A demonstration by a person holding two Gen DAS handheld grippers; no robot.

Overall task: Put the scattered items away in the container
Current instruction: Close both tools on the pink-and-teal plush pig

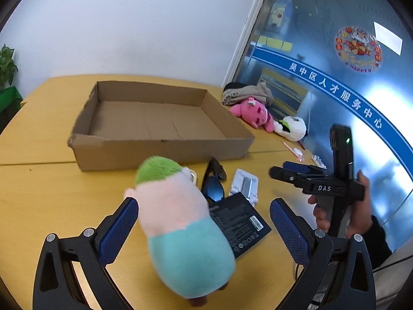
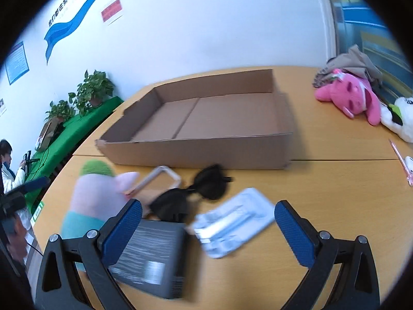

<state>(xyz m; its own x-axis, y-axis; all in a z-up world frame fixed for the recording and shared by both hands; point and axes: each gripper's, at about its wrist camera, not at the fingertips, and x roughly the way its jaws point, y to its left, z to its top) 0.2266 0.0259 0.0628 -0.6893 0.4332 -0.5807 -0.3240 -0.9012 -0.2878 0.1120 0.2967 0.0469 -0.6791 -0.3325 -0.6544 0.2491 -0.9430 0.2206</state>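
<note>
One plush toy (image 1: 180,222) upright, green head toward cardboard box (image 1: 160,124).

Left tool (image 1: 204,228) — black frame, blue dimpled pads, silver screws; right tool (image 1: 277,171) marked "DAS".

A shallow brown cardboard box (image 1: 160,126) stands open on the yellow wooden worktop (image 1: 38,193), with nothing inside. In front of it lie the scattered items. A plush toy with green hair, pink body and teal bottom (image 1: 180,227) lies leftmost. Beside it are black sunglasses (image 1: 213,183), folded, and a flat black printed box (image 1: 240,224). A clear plastic blister pack (image 1: 245,186) lies just right of the sunglasses.
</note>
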